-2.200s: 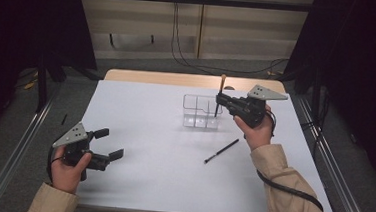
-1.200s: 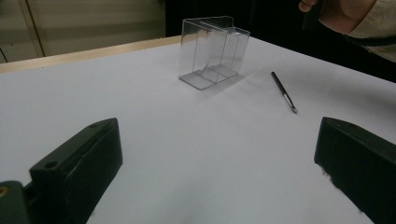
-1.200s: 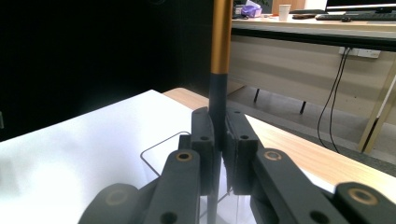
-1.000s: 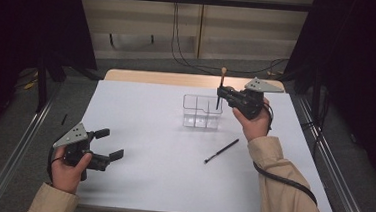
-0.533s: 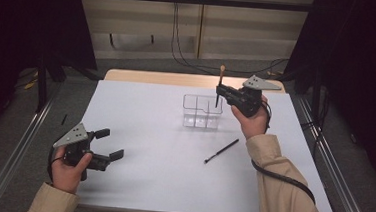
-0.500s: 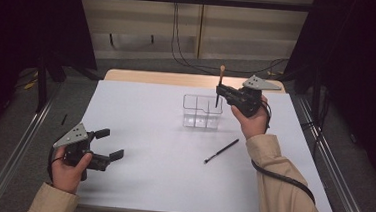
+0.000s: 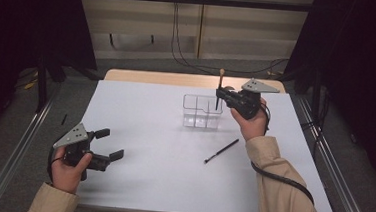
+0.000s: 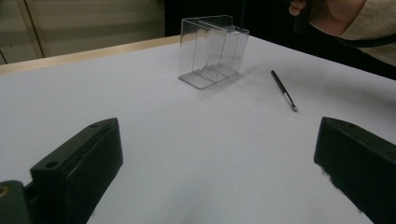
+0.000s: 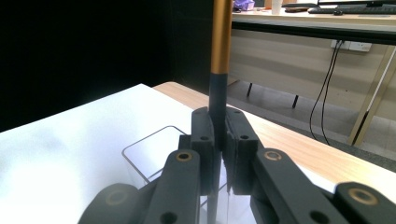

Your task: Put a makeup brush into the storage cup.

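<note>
A clear plastic box (image 7: 201,111) with dividers stands at the table's far middle. My right gripper (image 7: 220,94) hovers at its right end, shut on a thin brush (image 7: 220,83) that it holds upright. In the right gripper view the jaws (image 9: 218,135) clamp the dark shaft below the gold band of the brush (image 9: 220,46), with the box rim (image 9: 154,149) beneath. Whether the lower end is inside the box I cannot tell. A second black brush (image 7: 221,151) lies flat on the table in front of the box. My left gripper (image 7: 109,144) rests open at the front left, holding nothing.
The white table top (image 7: 154,133) has a wooden strip (image 7: 143,77) along its far edge. In the left gripper view the box (image 8: 212,49) and the lying brush (image 8: 283,89) sit beyond my open left gripper (image 8: 217,140). Metal rails run down both sides of the table.
The right gripper with its brush has drifted a little toward the far edge over the box's right end, then held still. The left gripper has not moved.
</note>
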`<state>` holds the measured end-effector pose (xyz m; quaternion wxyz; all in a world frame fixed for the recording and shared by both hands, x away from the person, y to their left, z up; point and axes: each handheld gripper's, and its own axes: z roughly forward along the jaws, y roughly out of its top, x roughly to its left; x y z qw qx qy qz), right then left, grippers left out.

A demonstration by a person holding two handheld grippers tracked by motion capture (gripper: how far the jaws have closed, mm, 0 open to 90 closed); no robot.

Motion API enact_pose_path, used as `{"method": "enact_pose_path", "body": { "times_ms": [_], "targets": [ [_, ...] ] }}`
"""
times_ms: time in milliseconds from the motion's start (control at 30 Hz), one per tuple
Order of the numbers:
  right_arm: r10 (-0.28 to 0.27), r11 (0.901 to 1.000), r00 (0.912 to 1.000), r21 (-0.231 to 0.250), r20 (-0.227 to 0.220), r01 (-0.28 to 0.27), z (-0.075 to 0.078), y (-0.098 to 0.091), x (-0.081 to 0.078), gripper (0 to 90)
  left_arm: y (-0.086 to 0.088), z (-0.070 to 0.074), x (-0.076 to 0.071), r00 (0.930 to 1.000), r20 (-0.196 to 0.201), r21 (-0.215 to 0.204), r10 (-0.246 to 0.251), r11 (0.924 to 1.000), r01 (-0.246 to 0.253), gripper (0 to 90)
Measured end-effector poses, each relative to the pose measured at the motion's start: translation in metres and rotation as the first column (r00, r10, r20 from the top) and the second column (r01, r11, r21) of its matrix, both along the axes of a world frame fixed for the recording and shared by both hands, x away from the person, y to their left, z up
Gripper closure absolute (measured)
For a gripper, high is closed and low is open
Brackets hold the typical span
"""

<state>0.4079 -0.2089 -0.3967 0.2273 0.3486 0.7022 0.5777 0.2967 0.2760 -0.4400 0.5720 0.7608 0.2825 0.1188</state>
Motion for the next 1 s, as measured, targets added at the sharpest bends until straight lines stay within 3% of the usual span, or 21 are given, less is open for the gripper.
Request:
{"method": "enact_pose_path", "body": {
  "times_ms": [1000],
  "targets": [
    [0.002, 0.9998, 0.9997, -0.019, -0.024, -0.002, -0.016, 0.003, 0.002, 83.3, -0.001, -0.001, -0.001, 0.9999, 0.014, 0.008, -0.008, 0.9999, 0.008, 0.0]
  ]
}}
